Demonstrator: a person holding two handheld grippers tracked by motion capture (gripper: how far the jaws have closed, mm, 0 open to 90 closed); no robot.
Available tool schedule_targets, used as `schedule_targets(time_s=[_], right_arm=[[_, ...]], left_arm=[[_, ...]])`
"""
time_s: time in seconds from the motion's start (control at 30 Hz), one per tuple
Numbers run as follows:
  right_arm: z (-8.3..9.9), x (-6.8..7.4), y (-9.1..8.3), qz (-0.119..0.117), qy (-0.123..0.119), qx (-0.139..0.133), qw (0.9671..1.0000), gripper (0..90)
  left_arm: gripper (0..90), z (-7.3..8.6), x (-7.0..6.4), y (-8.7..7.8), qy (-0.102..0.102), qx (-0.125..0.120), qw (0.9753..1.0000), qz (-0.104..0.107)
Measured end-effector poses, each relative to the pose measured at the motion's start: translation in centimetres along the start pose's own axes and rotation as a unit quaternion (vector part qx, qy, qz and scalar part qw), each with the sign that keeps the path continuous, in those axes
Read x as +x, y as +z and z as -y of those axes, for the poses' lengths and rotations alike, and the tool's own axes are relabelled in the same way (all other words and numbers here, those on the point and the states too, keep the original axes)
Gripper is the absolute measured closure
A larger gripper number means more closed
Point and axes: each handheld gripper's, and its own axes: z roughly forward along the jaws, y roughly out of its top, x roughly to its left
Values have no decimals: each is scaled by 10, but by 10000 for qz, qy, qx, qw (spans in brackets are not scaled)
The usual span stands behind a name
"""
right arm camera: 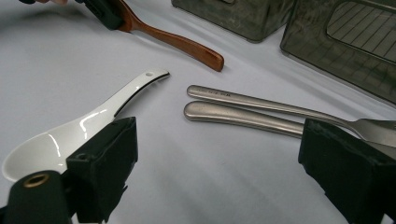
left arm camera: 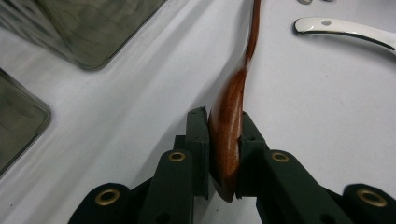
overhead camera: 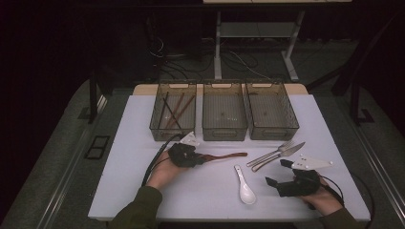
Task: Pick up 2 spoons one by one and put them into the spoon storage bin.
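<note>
My left gripper (overhead camera: 203,159) is shut on the bowl of a brown wooden spoon (overhead camera: 224,155), whose handle points right along the white table (overhead camera: 143,191). The left gripper view shows the spoon's bowl (left arm camera: 227,126) on edge, pinched between both jaws of the left gripper (left arm camera: 224,135). My right gripper (overhead camera: 278,172) stands open near the front right, nothing between its jaws. In the right gripper view, the right gripper (right arm camera: 224,158) faces a white ceramic spoon (right arm camera: 93,121) on the left and a steel fork and knife (right arm camera: 243,108) ahead.
Three clear bins (overhead camera: 224,112) line the back of the table; the left bin (overhead camera: 173,112) holds several chopsticks. The white spoon (overhead camera: 244,186) lies at front centre. The fork and knife (overhead camera: 277,155) lie side by side to its right.
</note>
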Motion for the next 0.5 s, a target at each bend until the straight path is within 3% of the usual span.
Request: schedule_targets(time_s=[0.17,0.33,0.5], right_arm=[[0,0,0,-6,-8,1,10000,121],[0,0,0,-8,-15,-8,10000,120],[0,0,0,-12,-18,-14,10000,121]], left_arm=[[794,0,0,-1,-17,-16,10000,-47],[794,-3,0,-9,-152,-297,9994,-52],[793,-4,-2,-18,-145,-430,9989,-103]])
